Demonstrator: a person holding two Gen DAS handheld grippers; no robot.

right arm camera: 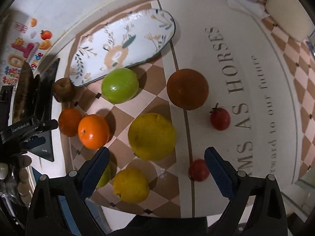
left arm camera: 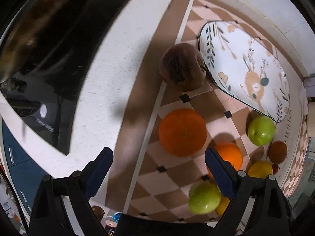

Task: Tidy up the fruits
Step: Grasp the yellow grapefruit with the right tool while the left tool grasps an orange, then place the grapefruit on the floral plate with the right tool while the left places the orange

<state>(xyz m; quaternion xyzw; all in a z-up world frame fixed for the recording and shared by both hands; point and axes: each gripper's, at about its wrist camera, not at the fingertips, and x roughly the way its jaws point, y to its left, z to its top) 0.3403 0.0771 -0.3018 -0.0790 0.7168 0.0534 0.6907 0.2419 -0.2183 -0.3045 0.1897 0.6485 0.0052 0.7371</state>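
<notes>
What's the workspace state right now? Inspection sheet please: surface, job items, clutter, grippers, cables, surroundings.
Surface: checkered mat with printed lettering, on a white counter.
Job's things: oval deer-print plate, empty; loose on the mat are green apples, oranges, lemons, small red fruits and a brown fruit.
Clutter: nothing seen on the mat.
Grippers: left gripper open above an orange; right gripper open above the lemons; nothing held.
Cables: nothing seen.
Surroundings: black stovetop; colourful wall stickers.
</notes>
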